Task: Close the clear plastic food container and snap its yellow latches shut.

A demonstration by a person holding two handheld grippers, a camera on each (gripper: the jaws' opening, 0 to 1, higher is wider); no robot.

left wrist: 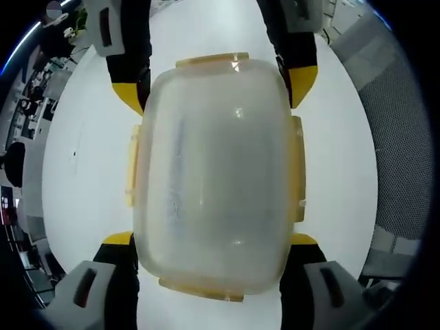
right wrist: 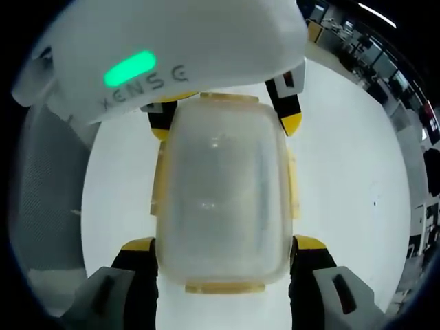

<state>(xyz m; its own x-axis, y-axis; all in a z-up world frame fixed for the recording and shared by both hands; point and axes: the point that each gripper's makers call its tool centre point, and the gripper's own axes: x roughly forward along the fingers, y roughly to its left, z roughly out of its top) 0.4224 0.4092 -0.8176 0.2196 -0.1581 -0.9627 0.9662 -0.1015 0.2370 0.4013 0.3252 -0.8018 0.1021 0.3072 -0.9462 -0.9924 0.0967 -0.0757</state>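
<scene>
The clear plastic container (left wrist: 213, 172) lies on the white table (left wrist: 82, 172) with its lid on. Yellow latches (left wrist: 297, 168) show on all four of its sides; I cannot tell whether they are snapped down. My left gripper (left wrist: 210, 239) straddles the container's near end, its yellow fingertips (left wrist: 117, 238) against the two sides. My right gripper (left wrist: 214, 89) clasps the far end the same way. In the right gripper view the container (right wrist: 220, 192) sits between my right gripper (right wrist: 223, 243) and the left gripper (right wrist: 227, 124), whose white body with a green light hangs above.
A grey mesh chair (left wrist: 392, 137) stands beside the table, also seen as a chair (right wrist: 41, 192) in the right gripper view. Desks and office clutter (left wrist: 27, 103) lie beyond the table's edge. Bare white table (right wrist: 357, 192) surrounds the container.
</scene>
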